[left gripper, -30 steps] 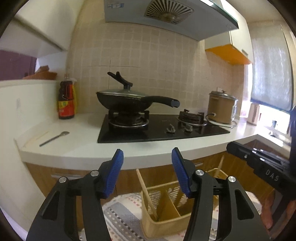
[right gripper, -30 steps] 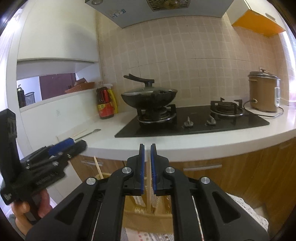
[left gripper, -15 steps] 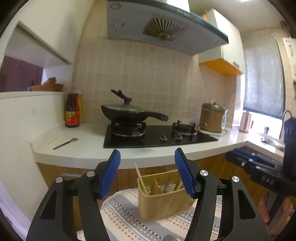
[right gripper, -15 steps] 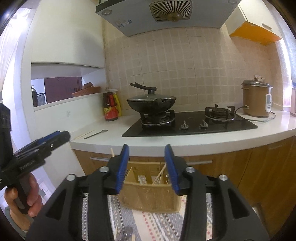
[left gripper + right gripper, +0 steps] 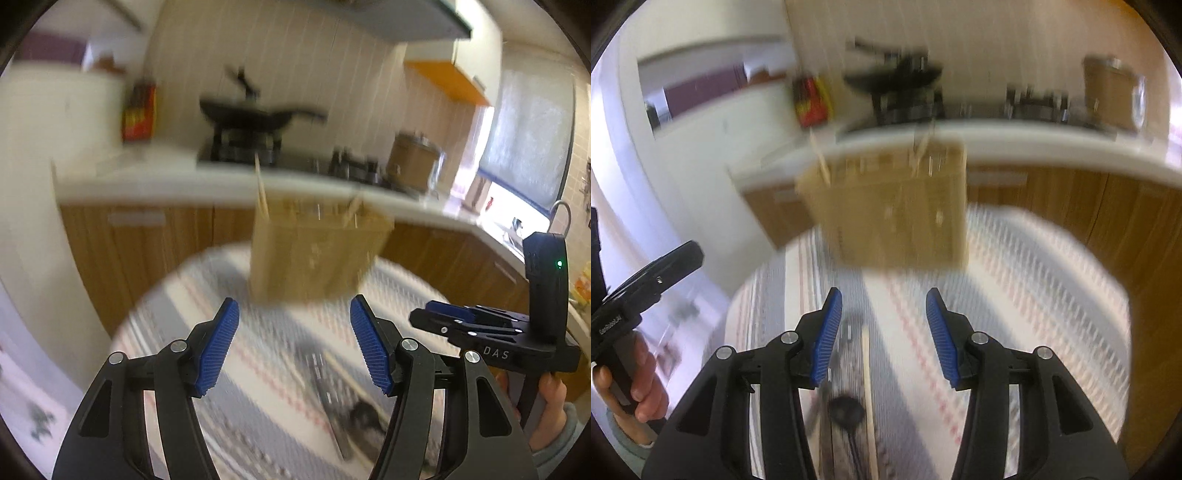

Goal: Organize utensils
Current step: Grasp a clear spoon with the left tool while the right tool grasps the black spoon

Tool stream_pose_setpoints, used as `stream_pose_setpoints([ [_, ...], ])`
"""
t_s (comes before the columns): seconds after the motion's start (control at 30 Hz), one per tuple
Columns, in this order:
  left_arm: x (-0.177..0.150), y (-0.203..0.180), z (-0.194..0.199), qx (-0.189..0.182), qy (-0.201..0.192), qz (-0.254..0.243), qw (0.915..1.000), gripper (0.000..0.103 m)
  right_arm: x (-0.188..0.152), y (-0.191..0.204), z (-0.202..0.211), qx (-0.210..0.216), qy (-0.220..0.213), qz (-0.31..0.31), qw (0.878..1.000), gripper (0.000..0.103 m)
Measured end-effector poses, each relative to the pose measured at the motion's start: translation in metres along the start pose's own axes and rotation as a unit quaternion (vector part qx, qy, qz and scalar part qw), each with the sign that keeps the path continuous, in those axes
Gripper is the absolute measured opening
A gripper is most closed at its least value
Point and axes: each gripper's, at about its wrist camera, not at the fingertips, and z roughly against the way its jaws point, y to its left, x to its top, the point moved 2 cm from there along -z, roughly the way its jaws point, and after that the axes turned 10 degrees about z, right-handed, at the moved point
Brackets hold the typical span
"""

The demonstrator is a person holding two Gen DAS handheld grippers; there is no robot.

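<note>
Both views are smeared by motion blur, so small things are hard to make out. The left gripper (image 5: 293,345) hangs above a striped cloth (image 5: 229,369) with its blue-padded jaws spread wide and nothing between them. The right gripper (image 5: 882,334) is likewise parted and empty, and it also shows at the right edge of the left wrist view, held by a hand (image 5: 550,398).

The tan utensil basket (image 5: 310,254) stands on the far part of the cloth, ahead of both grippers and well apart from them, with a few pale sticks (image 5: 260,188) poking up from its compartments. On the near part of the cloth lie loose utensils: a pale chopstick (image 5: 868,391) running near to far, just beside a dark spoon (image 5: 846,408), below and between the right gripper's fingers; how many more pieces lie there cannot be told.

Behind the basket runs a white counter (image 5: 155,181) over wooden cabinet fronts (image 5: 147,240). On it stand a black pan (image 5: 255,114) on the stove, a red bottle (image 5: 138,118) to the left, and a brown cooker (image 5: 415,158) to the right.
</note>
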Motion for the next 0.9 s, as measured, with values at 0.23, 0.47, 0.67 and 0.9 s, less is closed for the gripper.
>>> stream_pose_setpoints([
  [0.23, -0.035, 0.036, -0.058, -0.019, 0.152, 0.095, 0.9836, 0.059, -0.047, 0.031, -0.025, 0.070, 0.120, 0.032, 0.990, 0.042],
  [0.47, -0.050, 0.032, -0.089, -0.012, 0.198, 0.114, 0.9734, 0.059, -0.058, 0.061, -0.042, 0.048, 0.163, 0.084, 0.982, 0.042],
  [0.67, -0.054, 0.022, -0.099, 0.003, 0.208, 0.100, 0.9730, 0.059, -0.063, 0.064, -0.059, 0.032, 0.176, 0.086, 0.980, 0.042],
  [0.9, -0.060, 0.019, -0.100, 0.000, 0.215, 0.104, 0.9711, 0.059, -0.060, 0.056, -0.066, 0.029, 0.181, 0.082, 0.980, 0.036],
])
